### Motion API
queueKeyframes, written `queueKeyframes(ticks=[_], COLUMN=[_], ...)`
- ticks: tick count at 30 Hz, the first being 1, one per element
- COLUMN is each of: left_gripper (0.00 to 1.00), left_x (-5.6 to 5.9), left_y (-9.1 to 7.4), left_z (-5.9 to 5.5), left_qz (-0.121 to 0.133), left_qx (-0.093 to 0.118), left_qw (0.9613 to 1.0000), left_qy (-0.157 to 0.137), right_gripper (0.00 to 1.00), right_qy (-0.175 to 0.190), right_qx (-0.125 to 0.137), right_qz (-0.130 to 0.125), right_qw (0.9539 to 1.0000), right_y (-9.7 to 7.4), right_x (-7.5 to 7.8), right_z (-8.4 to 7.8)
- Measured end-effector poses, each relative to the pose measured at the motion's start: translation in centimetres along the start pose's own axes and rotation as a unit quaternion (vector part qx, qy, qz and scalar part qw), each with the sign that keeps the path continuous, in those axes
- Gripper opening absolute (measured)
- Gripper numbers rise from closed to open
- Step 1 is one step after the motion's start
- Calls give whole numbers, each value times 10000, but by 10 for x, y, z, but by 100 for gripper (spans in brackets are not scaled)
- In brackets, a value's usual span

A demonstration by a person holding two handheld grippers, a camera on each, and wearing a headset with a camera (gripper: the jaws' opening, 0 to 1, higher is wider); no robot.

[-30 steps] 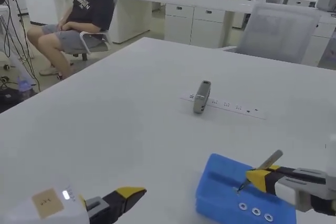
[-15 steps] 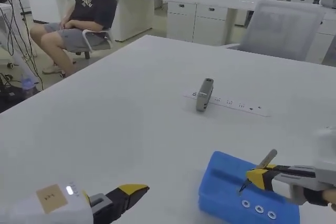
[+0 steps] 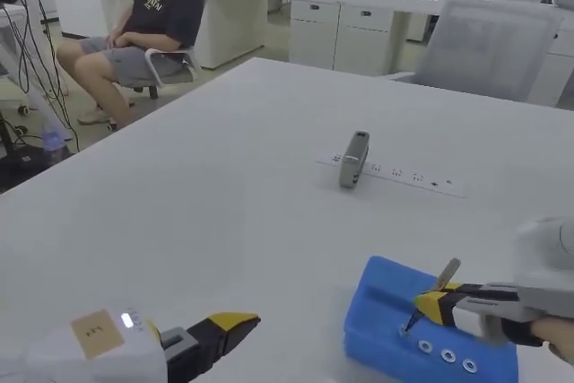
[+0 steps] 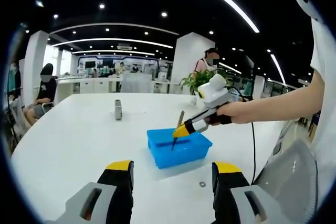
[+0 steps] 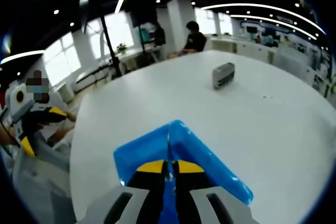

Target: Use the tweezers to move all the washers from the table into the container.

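Note:
The blue container [image 3: 381, 298] sits on the white table near its front right, with three washers [image 3: 447, 356] lying in a row inside. My right gripper [image 3: 429, 304] is shut on the thin tweezers [image 3: 441, 277], whose tip points down into the container beside the washers. In the right gripper view the tweezers [image 5: 168, 148] run from the shut jaws [image 5: 168, 165] over the container [image 5: 210, 166]. My left gripper [image 4: 173, 169] stands open and holds nothing, low at the front left [image 3: 235, 327]. One washer [image 4: 202, 184] lies on the table in front of the container [image 4: 184, 155].
A grey device [image 3: 352, 159] stands on a white power strip [image 3: 404, 177] at mid-table. A person sits on a chair [image 3: 143, 24] beyond the table's far left corner. A grey office chair [image 3: 489, 51] stands behind the table.
The head camera has shifted slightly. The tweezers stand a little more upright over the container, with the tip in the same spot. The left gripper has barely moved.

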State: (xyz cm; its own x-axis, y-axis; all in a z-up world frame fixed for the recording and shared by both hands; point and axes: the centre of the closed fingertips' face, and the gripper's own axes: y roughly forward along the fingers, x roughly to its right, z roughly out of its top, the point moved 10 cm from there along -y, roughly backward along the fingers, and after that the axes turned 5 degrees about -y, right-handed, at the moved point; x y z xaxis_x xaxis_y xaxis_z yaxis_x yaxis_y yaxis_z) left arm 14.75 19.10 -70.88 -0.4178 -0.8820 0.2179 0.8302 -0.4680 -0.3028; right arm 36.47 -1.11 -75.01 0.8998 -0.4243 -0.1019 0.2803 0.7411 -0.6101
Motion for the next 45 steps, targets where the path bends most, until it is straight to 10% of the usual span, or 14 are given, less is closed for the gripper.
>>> queueKeyframes(ticks=[13,31,45], left_gripper=[59,59,59], left_x=[0,1,1], left_y=[0,1,1], left_z=[0,0,0], left_qz=[-10,-48,-55], left_qx=[-26,-45,-25], left_qw=[10000,10000,10000], left_qy=[0,27,29], right_gripper=[4,4,4], right_qy=[-96,-416,-295], right_qx=[61,741,255], right_qz=[-5,243,844], right_qw=[9999,9961,9957], right_y=[-3,-53,-46], right_x=[-7,-54,-83], right_z=[-2,12,-27])
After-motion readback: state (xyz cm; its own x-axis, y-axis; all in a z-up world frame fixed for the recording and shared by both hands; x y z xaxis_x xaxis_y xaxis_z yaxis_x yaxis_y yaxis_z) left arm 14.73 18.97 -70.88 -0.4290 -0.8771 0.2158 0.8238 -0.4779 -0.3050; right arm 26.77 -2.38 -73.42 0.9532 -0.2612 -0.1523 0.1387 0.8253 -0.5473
